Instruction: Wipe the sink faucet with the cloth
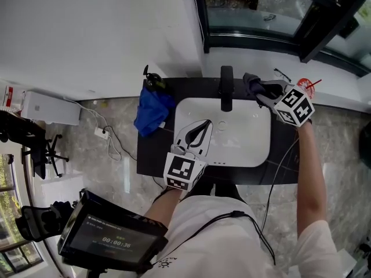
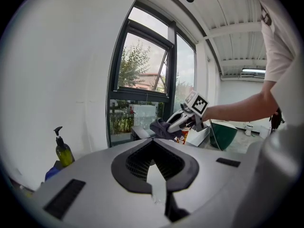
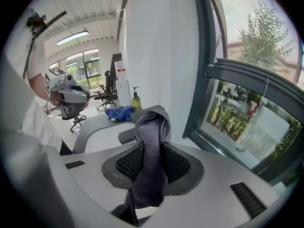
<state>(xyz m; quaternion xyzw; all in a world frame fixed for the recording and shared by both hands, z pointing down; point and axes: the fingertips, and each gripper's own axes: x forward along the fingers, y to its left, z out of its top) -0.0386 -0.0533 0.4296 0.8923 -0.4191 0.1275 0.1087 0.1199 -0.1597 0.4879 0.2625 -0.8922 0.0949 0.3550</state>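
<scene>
Right gripper [image 1: 259, 91] – clenched on the cloth [image 3: 151, 165], a dark grey-purple terry towel whose nap shows plainly in the right gripper view. The towel is pinched between the black ribbed pads, bulges in a rounded hood past the tips and hangs in a flat strip toward the camera.

Seen from the head view, the bundle hangs at 3 o'clock of the faucet [image 1: 226, 88], just beside it, with a sliver of dark counter showing between them. That faucet is a matt black, straight-sided spout standing at 12 o'clock of the sink [image 1: 255, 155], a glossy white basin shaped as a rectangle with rounded corners and set in a dark counter [image 1: 152, 158].

Left gripper [image 1: 206, 124] – pale shell, leaf-shaped fingers whose tips meet with nothing between them, above the basin's 9 o'clock edge.

At 10 o'clock of the basin lies a crumpled blue cloth [image 1: 152, 112]. Next to it stands an olive-green pump bottle [image 2: 63, 151] with a black nozzle.
</scene>
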